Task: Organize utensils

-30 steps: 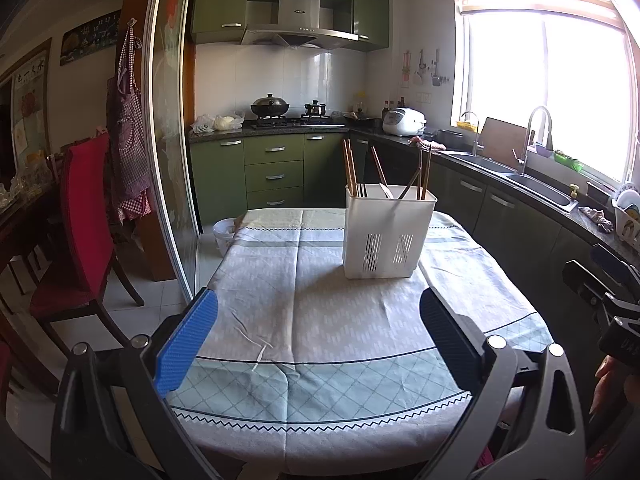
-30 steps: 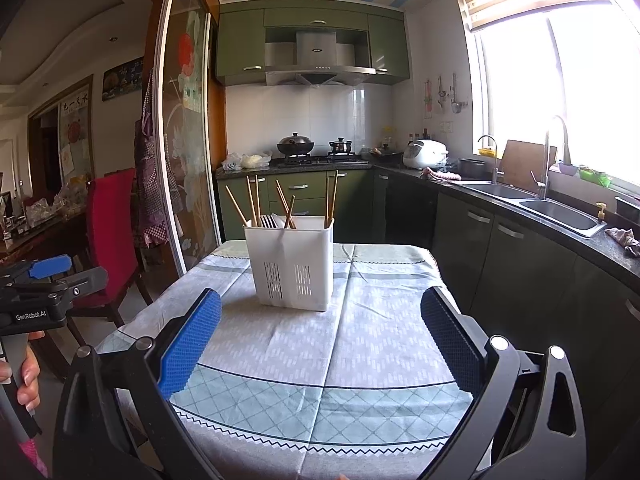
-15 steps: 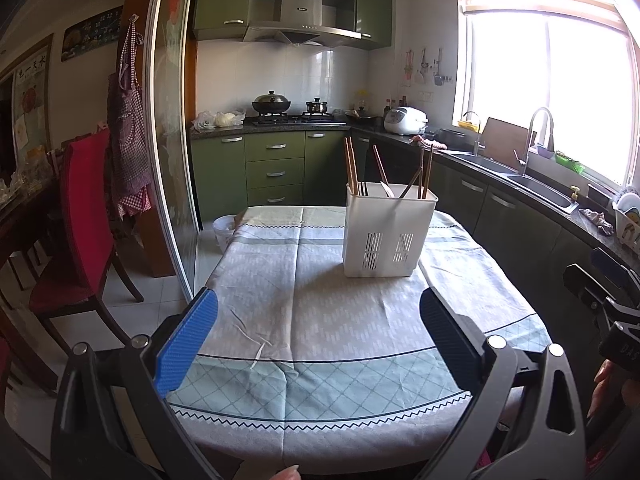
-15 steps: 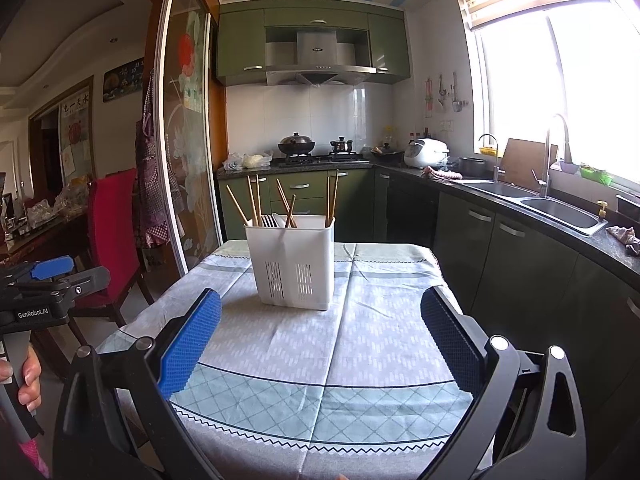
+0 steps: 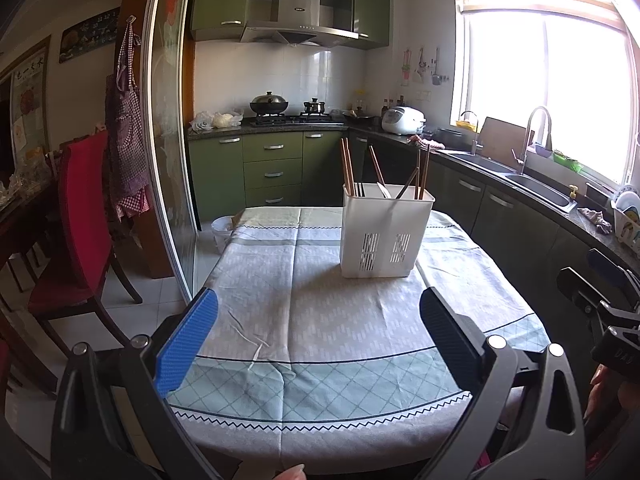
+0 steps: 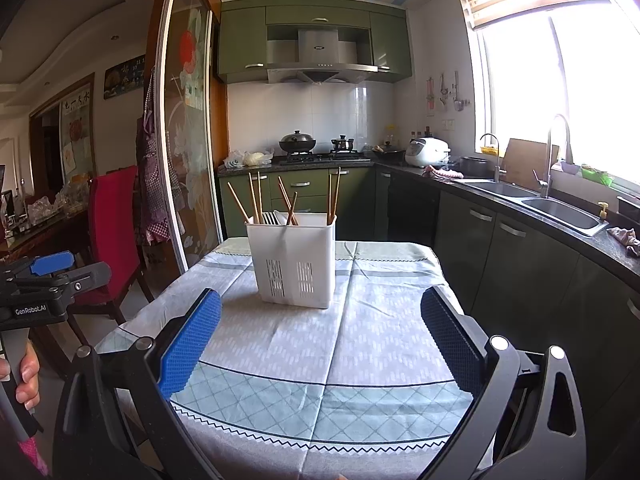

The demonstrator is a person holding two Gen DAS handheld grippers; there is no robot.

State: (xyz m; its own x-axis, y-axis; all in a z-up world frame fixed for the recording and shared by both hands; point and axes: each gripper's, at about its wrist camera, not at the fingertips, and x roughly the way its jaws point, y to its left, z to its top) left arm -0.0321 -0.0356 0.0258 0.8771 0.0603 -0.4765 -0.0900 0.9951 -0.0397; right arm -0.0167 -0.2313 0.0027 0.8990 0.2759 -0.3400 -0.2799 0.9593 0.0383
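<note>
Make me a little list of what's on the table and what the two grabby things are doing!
table: covered by a patterned tablecloth
on the table: one white utensil holder, standing upright
inside the holder: wooden chopsticks leaning at different angles
left hand-held gripper: open, holding nothing, at the near edge of the table
right hand-held gripper: open, holding nothing, also at the near edge
touching the holder: neither gripper
beside the table: a red chair
</note>
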